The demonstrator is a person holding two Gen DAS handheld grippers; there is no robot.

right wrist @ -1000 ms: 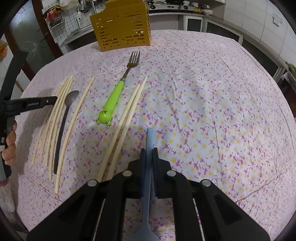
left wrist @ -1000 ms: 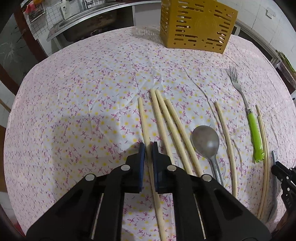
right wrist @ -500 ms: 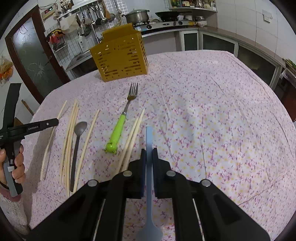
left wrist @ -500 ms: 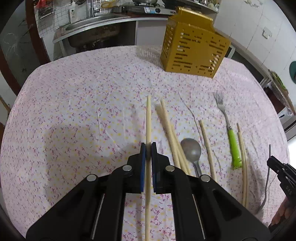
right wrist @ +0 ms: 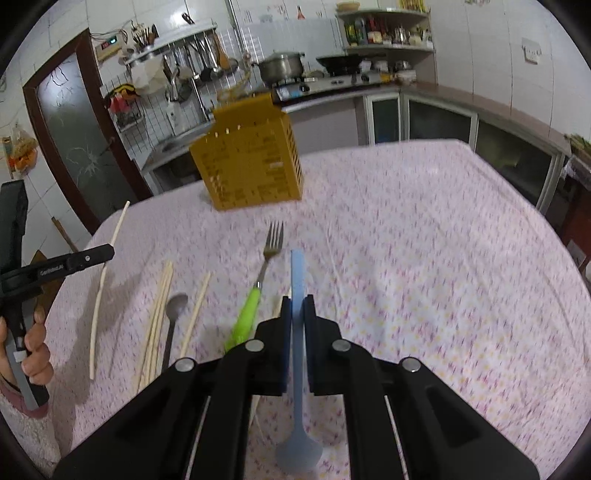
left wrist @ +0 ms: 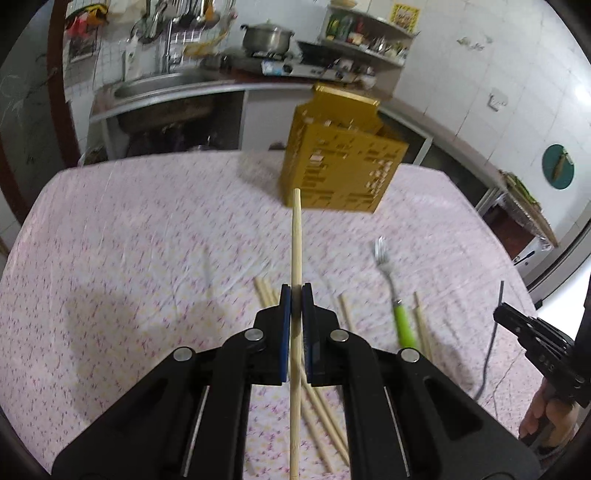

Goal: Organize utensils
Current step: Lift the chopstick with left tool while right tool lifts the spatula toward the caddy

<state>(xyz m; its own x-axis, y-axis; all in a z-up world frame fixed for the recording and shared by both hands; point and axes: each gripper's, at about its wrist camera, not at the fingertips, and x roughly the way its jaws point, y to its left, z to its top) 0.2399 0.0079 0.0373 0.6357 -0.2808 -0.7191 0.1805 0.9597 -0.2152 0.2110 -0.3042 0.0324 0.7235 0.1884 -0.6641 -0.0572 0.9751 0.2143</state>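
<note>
With both jaws clamped, left gripper pinches one chopstick, right gripper one blue spoon, handle forward. On the tablecloth: five loose chopsticks, partly hidden; one metal spoon; one fork. One yellow holder beyond, blurred.

Chopstick in left gripper: lower end cut off at 6 o'clock, midsection hidden between the pads.
Blue spoon: stem partly hidden inside the right gripper, bowl only partly visible at 6 o'clock.
Loose chopsticks: mostly hidden behind the left gripper body.
Yellow holder: motion-blurred, slots smeared, inside hidden.
Tablecloth: pattern blurred.
Shelf items at 12 o'clock: too small to tell.
Hand at 4 o'clock: cut off.
</note>
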